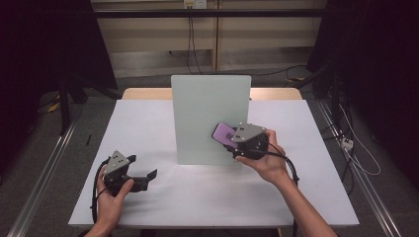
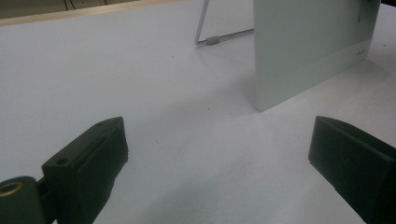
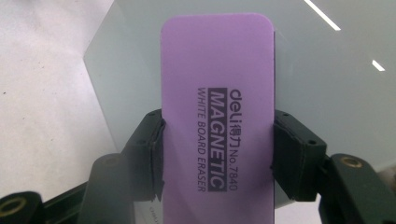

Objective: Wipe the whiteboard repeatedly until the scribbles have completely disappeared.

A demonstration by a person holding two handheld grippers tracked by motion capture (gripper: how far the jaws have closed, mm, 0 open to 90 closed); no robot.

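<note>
A pale green whiteboard (image 1: 207,118) stands upright on its wire stand in the middle of the white table (image 1: 148,197). My right gripper (image 1: 232,140) is shut on a purple magnetic whiteboard eraser (image 1: 223,132) and holds it flat against the lower right of the board's face. In the right gripper view the eraser (image 3: 217,107) sits between both jaws, with the board (image 3: 327,93) behind it. My left gripper (image 1: 143,173) rests low at the table's front left, open and empty. In the left gripper view its jaws stand wide apart over bare table, with the board (image 2: 308,46) ahead to the right.
The board's wire stand (image 2: 215,39) reaches back behind it. A wooden table edge (image 1: 143,93) shows beyond the white top. Metal rails (image 1: 44,163) and cables (image 1: 356,148) run along the floor on both sides.
</note>
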